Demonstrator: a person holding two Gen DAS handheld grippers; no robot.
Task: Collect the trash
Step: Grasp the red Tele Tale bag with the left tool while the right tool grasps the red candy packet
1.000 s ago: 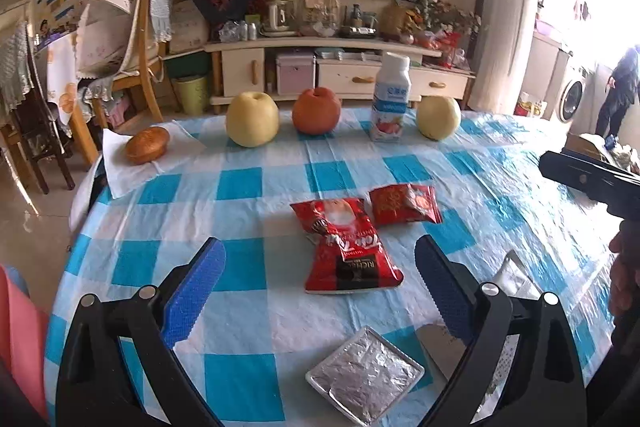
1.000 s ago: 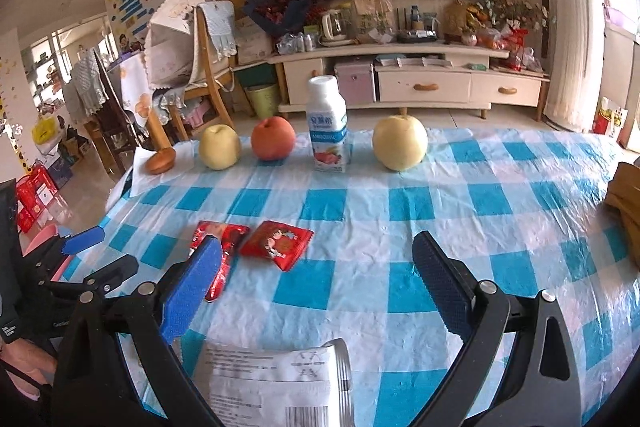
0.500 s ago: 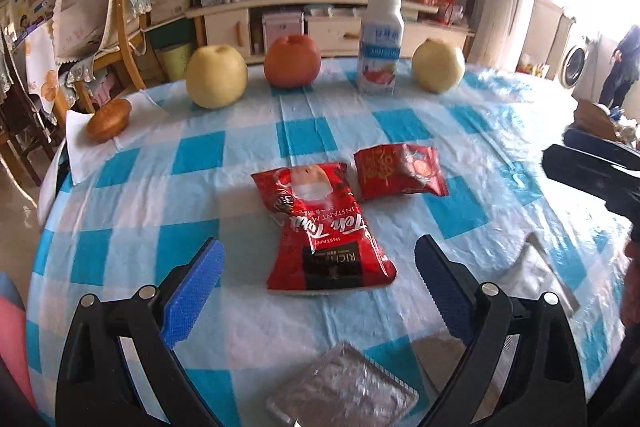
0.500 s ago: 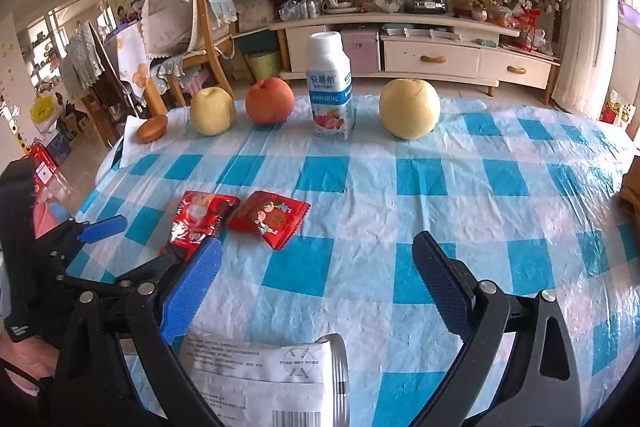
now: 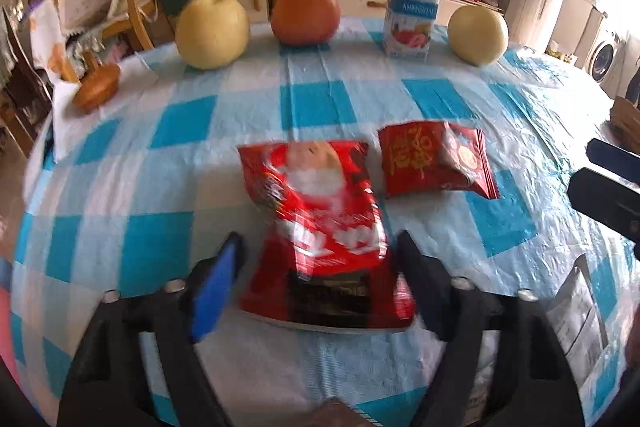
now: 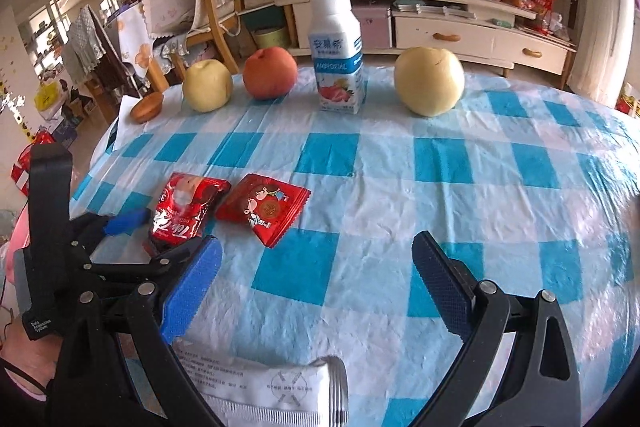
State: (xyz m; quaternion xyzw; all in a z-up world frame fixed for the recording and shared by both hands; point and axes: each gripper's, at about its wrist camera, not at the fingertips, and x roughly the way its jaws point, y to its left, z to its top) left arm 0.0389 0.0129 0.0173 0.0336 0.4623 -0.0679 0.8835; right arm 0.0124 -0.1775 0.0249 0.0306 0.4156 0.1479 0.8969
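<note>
The left gripper (image 5: 320, 251) has just been closing; its jaws are now standing narrower on either side of the big red packet (image 5: 320, 231), not visibly pressing it. The right gripper (image 6: 316, 259) is gaping wide over bare checked tablecloth (image 6: 440, 163). A smaller red packet (image 6: 264, 207) is lying just beside. Fruit and a milk bottle (image 6: 338, 55) are lining the far edge; a cluttered sideboard (image 6: 440, 27) is standing beyond.

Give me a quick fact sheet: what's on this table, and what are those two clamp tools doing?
surface: table with blue-checked cloth
trash: large red packet; small red packet; white pouch
not trash: two pears, apple, milk bottle, bun
left gripper: jaws just closing around large red packet, not yet pressing
right gripper: open, empty, above white pouch
</note>
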